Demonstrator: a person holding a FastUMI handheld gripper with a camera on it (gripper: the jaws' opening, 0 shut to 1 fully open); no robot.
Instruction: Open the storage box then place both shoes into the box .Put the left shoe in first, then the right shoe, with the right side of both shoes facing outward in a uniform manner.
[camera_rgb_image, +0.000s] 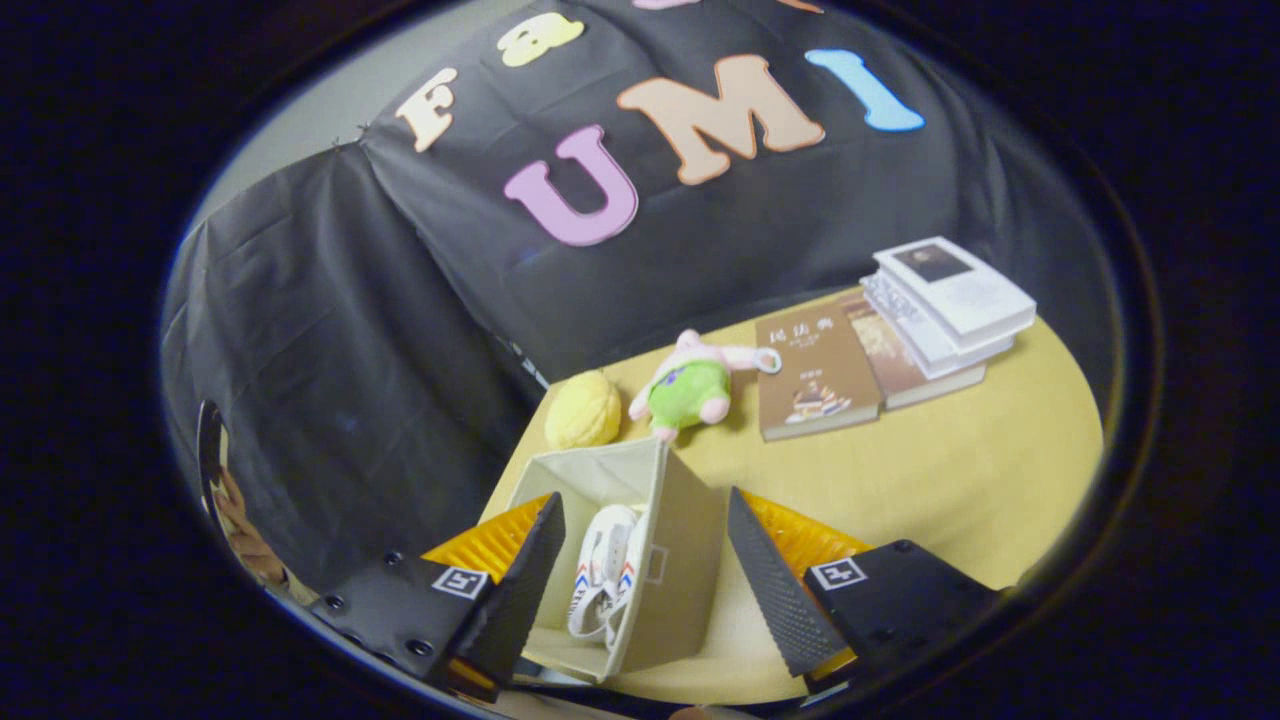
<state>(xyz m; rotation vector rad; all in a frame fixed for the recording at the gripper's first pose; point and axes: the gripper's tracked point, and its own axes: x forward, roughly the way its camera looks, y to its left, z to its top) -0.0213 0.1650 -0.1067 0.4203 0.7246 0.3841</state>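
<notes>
A beige fabric storage box (690, 540) stands open on the yellow table (960, 480), just ahead of and between my fingers. Inside it a white shoe (603, 575) with red and blue stripes lies against the box's right wall. My gripper (640, 580) hangs above the box, open, with nothing between its fingers. The left finger overlaps the box's left side and the right finger stands to the right of the box.
Beyond the box lie a yellow round plush (582, 410) and a pink and green stuffed toy (695, 385). A brown book (815, 375) and a stack of books (945, 305) sit further right. The table's left edge runs beside the box.
</notes>
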